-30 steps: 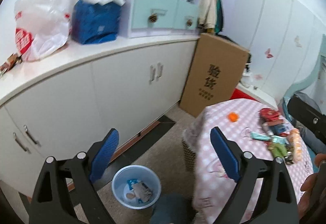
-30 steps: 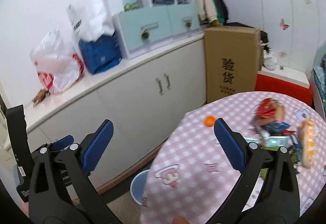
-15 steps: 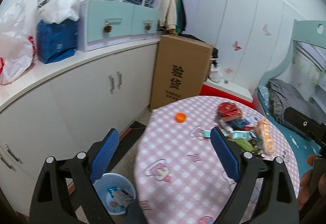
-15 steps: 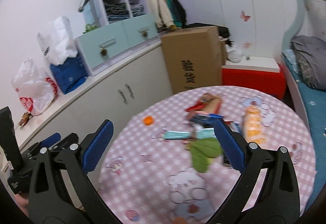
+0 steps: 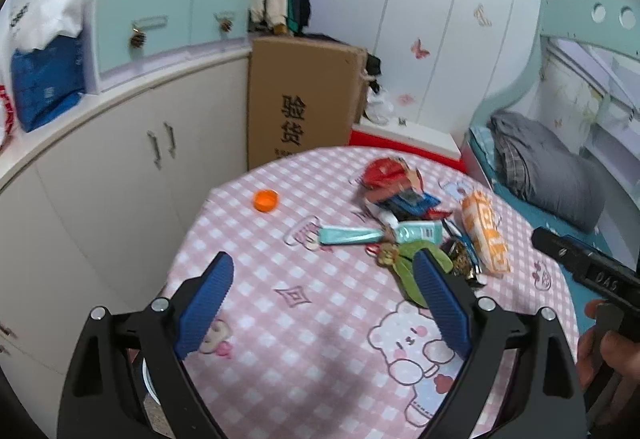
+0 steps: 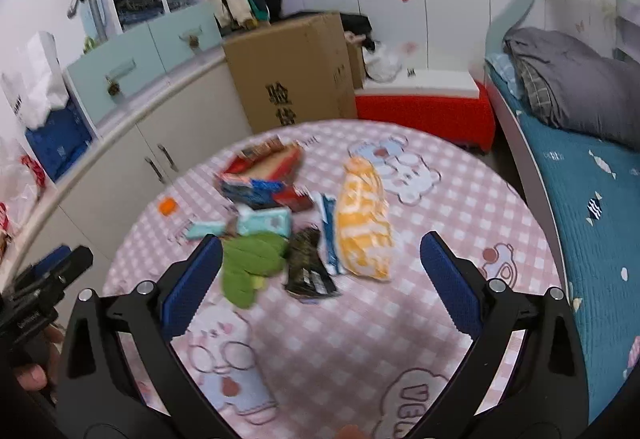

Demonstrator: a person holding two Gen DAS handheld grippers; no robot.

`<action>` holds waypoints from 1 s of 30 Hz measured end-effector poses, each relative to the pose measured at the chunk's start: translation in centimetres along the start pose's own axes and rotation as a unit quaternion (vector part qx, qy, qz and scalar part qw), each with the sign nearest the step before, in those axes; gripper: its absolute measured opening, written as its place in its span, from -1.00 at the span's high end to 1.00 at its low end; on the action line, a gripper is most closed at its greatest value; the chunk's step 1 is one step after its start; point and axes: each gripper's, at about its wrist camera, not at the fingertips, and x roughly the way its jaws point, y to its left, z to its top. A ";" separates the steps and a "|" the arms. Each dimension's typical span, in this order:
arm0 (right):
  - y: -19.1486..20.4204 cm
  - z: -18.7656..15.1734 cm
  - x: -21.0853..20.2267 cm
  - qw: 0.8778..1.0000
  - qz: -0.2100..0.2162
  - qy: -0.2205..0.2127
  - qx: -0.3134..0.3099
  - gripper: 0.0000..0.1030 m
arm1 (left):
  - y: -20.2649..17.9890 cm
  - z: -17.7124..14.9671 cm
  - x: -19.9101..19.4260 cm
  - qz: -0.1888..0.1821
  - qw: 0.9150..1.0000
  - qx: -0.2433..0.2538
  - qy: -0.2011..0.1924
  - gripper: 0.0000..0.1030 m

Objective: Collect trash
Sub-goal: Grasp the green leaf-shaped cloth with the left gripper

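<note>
Both hand-held grippers, left [image 5: 323,293] and right [image 6: 321,271], hover spread wide and empty above the tabletop [image 6: 460,207], ready to pick; the trash [image 6: 304,215] lies heaped at twelve o'clock.

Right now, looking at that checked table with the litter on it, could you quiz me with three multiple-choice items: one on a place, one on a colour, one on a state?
1. Where does the orange cap lie?
A. apart from the litter pile
B. under the pile
C. on the bed

2. What colour are the pads on the fingers?
A. red
B. blue
C. white

3. How are the left gripper and right gripper?
A. both shut on wrappers
B. one holding the cap
C. both open, empty

Answers: 1 A, bare cloth surrounds it; 2 B, ribbed blue pads; 3 C, wide gaps hold nothing.
</note>
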 end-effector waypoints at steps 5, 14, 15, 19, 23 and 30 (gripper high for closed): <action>-0.3 -1.1 2.3 1.000 0.000 0.028 0.001 -0.88 | -2.2 -0.3 3.0 -0.016 0.999 0.026 0.027 -0.73; -2.6 -1.8 2.4 0.999 -0.012 0.036 0.015 -0.88 | -7.5 -0.4 12.0 -0.077 0.988 0.072 0.113 -0.73; -2.7 -1.8 2.4 0.999 -0.014 0.037 0.016 -0.88 | -7.6 -0.5 12.6 -0.078 0.988 0.068 0.117 -0.73; -2.9 -1.9 2.4 0.999 -0.008 0.042 0.010 -0.88 | -7.7 -1.1 13.9 -0.086 0.987 0.065 0.117 -0.19; -2.1 -2.0 3.5 0.999 0.008 0.053 0.001 -0.87 | -7.0 -1.6 13.2 -0.120 0.984 0.054 0.122 0.58; 0.5 -2.2 5.8 0.996 0.053 0.075 -0.015 -0.41 | -4.6 -2.1 10.7 -0.118 0.986 0.039 0.109 0.74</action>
